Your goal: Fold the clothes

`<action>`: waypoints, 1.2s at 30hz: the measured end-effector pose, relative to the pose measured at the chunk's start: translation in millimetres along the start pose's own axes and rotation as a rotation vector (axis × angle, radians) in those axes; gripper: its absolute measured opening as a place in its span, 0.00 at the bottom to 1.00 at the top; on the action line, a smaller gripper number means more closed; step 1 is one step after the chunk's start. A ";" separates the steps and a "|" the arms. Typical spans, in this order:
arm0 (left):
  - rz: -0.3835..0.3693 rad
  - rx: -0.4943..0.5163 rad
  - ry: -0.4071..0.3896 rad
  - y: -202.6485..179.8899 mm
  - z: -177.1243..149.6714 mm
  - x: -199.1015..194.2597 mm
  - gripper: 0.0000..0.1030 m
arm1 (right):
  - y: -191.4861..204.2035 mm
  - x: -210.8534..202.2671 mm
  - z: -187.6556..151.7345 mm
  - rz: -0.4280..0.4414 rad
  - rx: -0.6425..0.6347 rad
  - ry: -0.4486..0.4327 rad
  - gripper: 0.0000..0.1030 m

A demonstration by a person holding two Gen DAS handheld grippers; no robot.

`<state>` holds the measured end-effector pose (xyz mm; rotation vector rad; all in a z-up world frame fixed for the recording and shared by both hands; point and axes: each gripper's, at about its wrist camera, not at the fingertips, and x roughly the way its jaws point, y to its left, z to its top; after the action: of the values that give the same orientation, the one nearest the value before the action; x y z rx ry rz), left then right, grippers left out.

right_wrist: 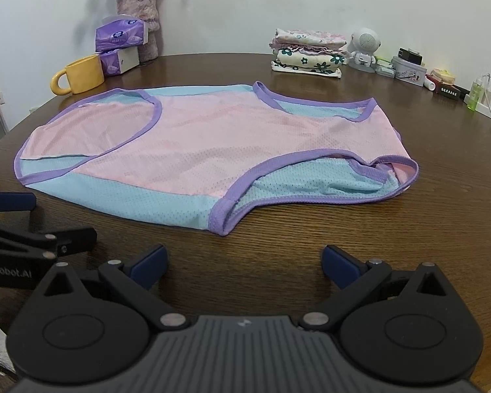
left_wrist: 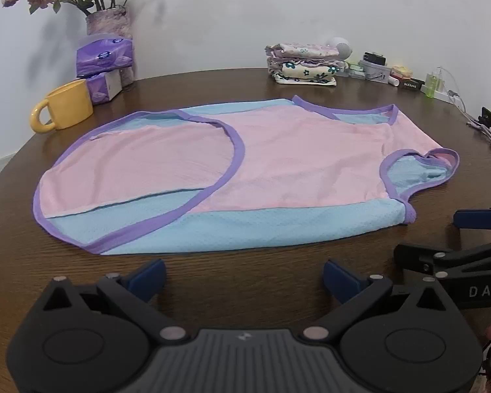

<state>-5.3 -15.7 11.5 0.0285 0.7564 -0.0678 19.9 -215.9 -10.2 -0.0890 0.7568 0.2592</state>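
Observation:
A pink and light-blue mesh vest (left_wrist: pixel 278 163) (right_wrist: pixel 212 144) with purple trim lies flat on the dark wooden table (left_wrist: pixel 245 271), its hem end folded back at the left. My left gripper (left_wrist: pixel 244 278) is open just in front of the vest's near blue edge, nothing between its blue pads. My right gripper (right_wrist: pixel 244 263) is open too, a little short of the near armhole (right_wrist: pixel 232 206). Each gripper shows at the side of the other's view: the right one (left_wrist: pixel 468 229), the left one (right_wrist: pixel 23 216).
A yellow mug (left_wrist: pixel 65 106) (right_wrist: pixel 80 75), purple tissue packs (left_wrist: pixel 104 57) and a vase of flowers (left_wrist: pixel 109 21) stand at the back left. A stack of folded clothes (left_wrist: pixel 306 64) (right_wrist: pixel 309 54) sits at the back. Small boxes, bottles and cables (right_wrist: pixel 442 78) crowd the back right.

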 end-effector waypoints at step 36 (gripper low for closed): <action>0.000 0.024 0.006 -2.2 2.2 1.3 1.00 | -0.9 1.5 3.0 0.005 -0.007 0.013 1.00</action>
<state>-3.0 -18.1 12.2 0.0516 0.7620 -0.0764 23.1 -216.0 -9.1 -0.0960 0.7693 0.2660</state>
